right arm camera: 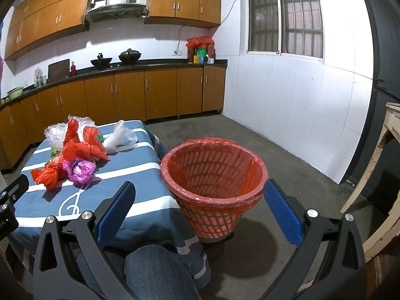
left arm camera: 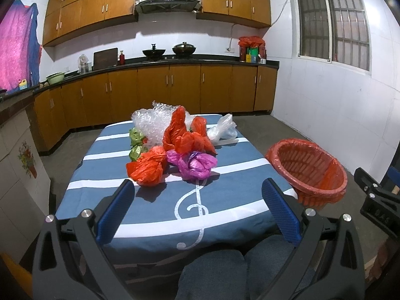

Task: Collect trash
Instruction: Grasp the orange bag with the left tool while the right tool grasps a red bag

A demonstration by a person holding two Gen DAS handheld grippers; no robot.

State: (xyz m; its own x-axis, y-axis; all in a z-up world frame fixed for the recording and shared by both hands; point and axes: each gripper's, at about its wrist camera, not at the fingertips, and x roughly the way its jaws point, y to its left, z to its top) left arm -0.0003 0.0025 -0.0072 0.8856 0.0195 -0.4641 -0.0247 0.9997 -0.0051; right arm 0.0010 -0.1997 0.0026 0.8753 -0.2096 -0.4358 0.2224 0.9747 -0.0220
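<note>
A: Left claw [left arm camera: 197, 195] is spread wide with nothing between its blue pads, hovering over the near edge of the bench [left arm camera: 225, 215]. The trash pile sits ahead of it, around the bench's middle and toward the far edge.

B: Closest piece?

A: The crumpled orange bag [left arm camera: 147, 167], just beyond the left pad's tip, apart from it. Touching its right side is the purple bag [left arm camera: 195, 163]. Behind them stand the tall red bag [left arm camera: 185, 135], the bubble wrap [left arm camera: 152, 120], some green wrappers [left arm camera: 136, 142] and a clear bag [left arm camera: 223, 128] near the far right corner.

B: And the right claw [right arm camera: 200, 195]?

A: Also gaping, empty, pointed at the red-lined basket [right arm camera: 212, 177], which stands on the floor just off the bench's right edge. The basket's rim fills the gap between the pads without touching either.

B: Anything hard to see?

A: The green wrappers are mostly hidden behind the other bags in the right wrist view. The basket's base is half lost in shadow. The person's knees [left arm camera: 225, 272] in denim cover the bench's near edge.

B: Any writing?

A: Only a white treble clef [left arm camera: 192, 207] printed on the striped cloth; the countertop bottle labels are too small to read.
</note>
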